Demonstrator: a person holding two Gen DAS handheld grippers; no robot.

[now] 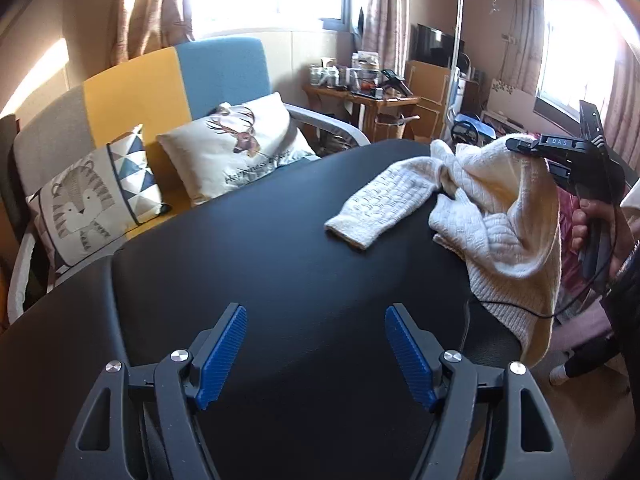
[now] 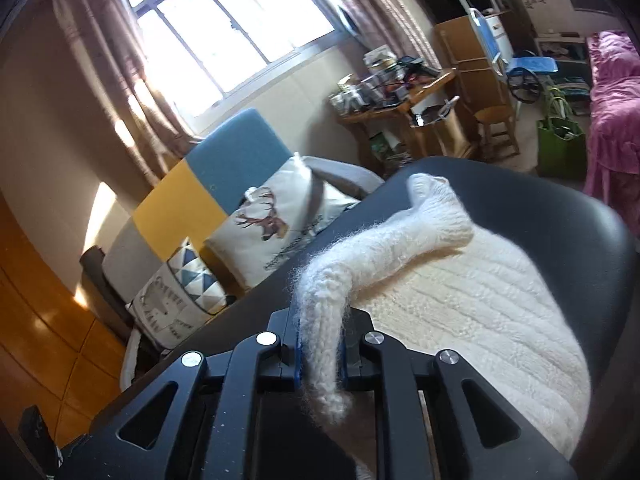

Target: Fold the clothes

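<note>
my right claw (image 2: 319,354) is clamped on a pinch of the cream knit sweater (image 1: 496,216), lifting one part of it while the rest lies bunched at the right side of the black surface (image 1: 280,280), one sleeve (image 1: 380,208) stretched flat toward the middle and the hem hanging over the near right edge. my left claw (image 1: 316,356) is spread wide and holds nothing, hovering over bare surface. i judge the knit soft, light, stretchy and prone to sag, so i would grip it at hems, cuffs or shoulder seams; open room lies left and centre, with the sofa (image 1: 160,92) beyond the far edge.
</note>
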